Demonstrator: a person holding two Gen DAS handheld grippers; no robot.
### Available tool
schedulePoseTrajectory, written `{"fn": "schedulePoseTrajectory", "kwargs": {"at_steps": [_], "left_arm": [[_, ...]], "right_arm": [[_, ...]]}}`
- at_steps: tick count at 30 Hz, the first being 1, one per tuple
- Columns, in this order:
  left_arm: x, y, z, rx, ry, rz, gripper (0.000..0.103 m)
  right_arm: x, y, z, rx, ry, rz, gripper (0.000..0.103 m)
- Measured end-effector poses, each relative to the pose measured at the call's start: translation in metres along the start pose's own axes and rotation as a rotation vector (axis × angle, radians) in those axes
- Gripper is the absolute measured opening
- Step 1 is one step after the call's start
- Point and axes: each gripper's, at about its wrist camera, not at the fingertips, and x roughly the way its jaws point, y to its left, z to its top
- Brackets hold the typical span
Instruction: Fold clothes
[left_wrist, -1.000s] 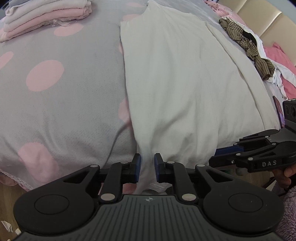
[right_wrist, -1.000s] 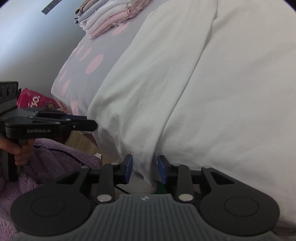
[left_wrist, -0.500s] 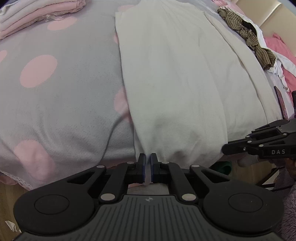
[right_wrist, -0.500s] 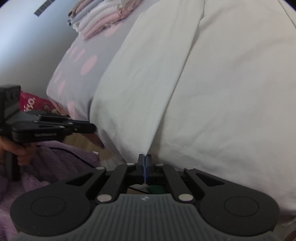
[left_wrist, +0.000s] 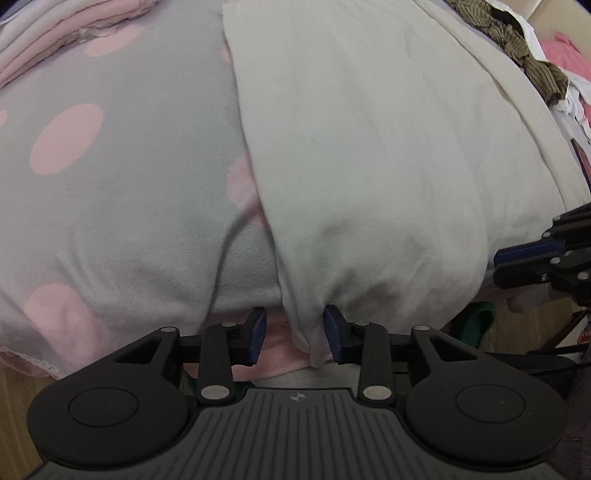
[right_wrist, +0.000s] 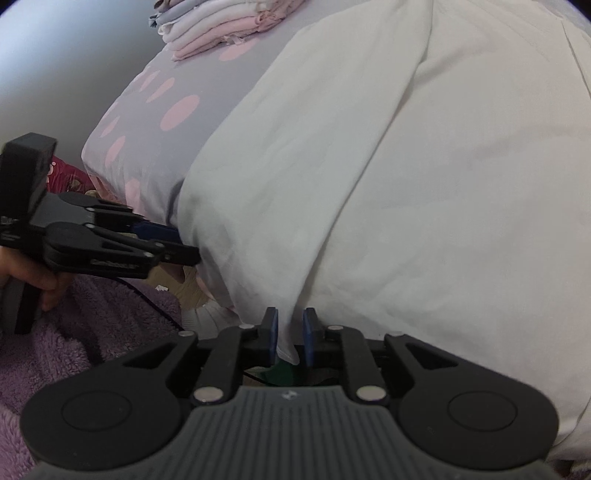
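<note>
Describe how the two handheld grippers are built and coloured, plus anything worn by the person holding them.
Both the left gripper and the right gripper are matte black plastic: two round discs flank a ribbed grey centre plate, silver rivets pin the linkage arms, and the fingers end in blue pads. White lettering on the left gripper's side is blurred. A fuzzy purple garment shows beneath the hand.

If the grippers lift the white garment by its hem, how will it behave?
The white garment is probably floppy: its hem droops over the bed edge between the left gripper pads. Likely light, since it lies thin and flat. It may slip, as both grippers' jaws have just opened.
</note>
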Motion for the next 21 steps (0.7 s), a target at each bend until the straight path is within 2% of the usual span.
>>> {"fn": "schedulePoseTrajectory", "kwargs": {"at_steps": [2,5,13,16,18,21], "left_arm": [[0.003,-0.005,0.000,0.028,-0.005,0.003,0.015],[0.000,-0.012,-0.001,0.062,-0.016,0.015,0.008],[-0.051,-0.025,-0.008,0.109,-0.110,-0.090,0.006],[-0.059,-0.040,0.005,0.140,-0.144,-0.142,0.006],[-0.062,-0.047,0.015,0.154,-0.161,-0.177,0.006],[-0.060,-0.060,0.026,0.172,-0.173,-0.212,0.006]], "right_arm": [[-0.003,0.001,0.001,-0.011,-0.010,-0.002,0.021],[-0.007,0.003,0.001,-0.020,-0.024,-0.004,0.023],[-0.030,0.006,0.011,-0.010,-0.095,0.007,0.023],[-0.040,0.017,0.021,-0.032,-0.136,0.014,0.024],[-0.046,0.023,0.026,-0.049,-0.160,0.017,0.031],[-0.050,0.029,0.032,-0.060,-0.180,0.036,0.033]]}}
